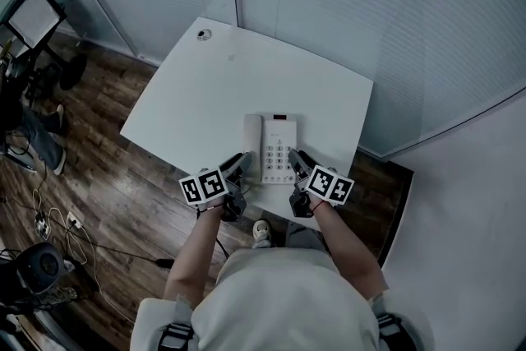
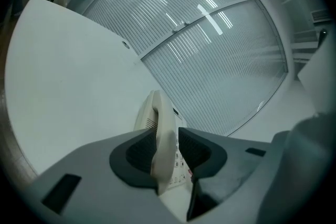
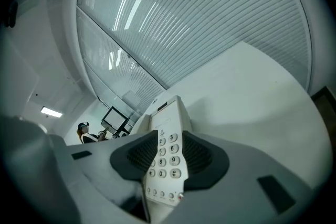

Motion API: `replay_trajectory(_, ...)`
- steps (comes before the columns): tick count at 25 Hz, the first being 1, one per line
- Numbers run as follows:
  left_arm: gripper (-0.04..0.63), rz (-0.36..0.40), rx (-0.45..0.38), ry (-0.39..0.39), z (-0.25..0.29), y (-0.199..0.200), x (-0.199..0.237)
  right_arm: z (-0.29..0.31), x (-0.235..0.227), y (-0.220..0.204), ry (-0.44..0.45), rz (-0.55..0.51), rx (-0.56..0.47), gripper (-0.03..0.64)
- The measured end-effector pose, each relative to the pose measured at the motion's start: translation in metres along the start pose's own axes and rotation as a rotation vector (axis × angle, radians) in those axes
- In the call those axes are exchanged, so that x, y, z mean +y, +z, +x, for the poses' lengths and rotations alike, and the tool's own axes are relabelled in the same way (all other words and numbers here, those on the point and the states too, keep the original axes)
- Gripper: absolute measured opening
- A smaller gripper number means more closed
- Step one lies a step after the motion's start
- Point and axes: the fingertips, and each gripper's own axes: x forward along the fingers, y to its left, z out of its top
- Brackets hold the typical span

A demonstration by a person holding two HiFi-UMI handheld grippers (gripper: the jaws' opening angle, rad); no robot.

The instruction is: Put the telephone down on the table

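2 holds noted. Left tongs (image 1: 243, 163) are clenched on the left side of the telephone (image 1: 275, 140), at the near edge of the table (image 1: 205, 86). Right tongs (image 1: 293, 158) are clenched on its keypad side. Step judged: set-down pending. Next move calls for level lowering, then simultaneous release.

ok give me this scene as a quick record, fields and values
surface: white table
object: phone, at the table's near edge
left hand-held gripper: closed on the phone's handset side
right hand-held gripper: closed on the keypad side
phone resting or lifted: cannot tell
other: small round fitting near the table's far corner
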Motion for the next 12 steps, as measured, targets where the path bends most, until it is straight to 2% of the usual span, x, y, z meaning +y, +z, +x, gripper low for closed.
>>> replay_trajectory(3,0.126,0.006,-0.018,-0.001,-0.009,-0.002,-0.006,-0.011,0.003,-0.004,-0.008,-0.005,-0.012,0.127)
replay_trajectory(6,0.077,0.002,-0.039,-0.011,-0.019,-0.005,-0.015,-0.023,0.009,-0.011,0.007,0.003,-0.018,0.078)
replay_trajectory(12,0.052,0.040,-0.053,0.000,-0.036,-0.010,-0.036,-0.043,0.028,-0.019,0.039,-0.046,-0.037,0.046)
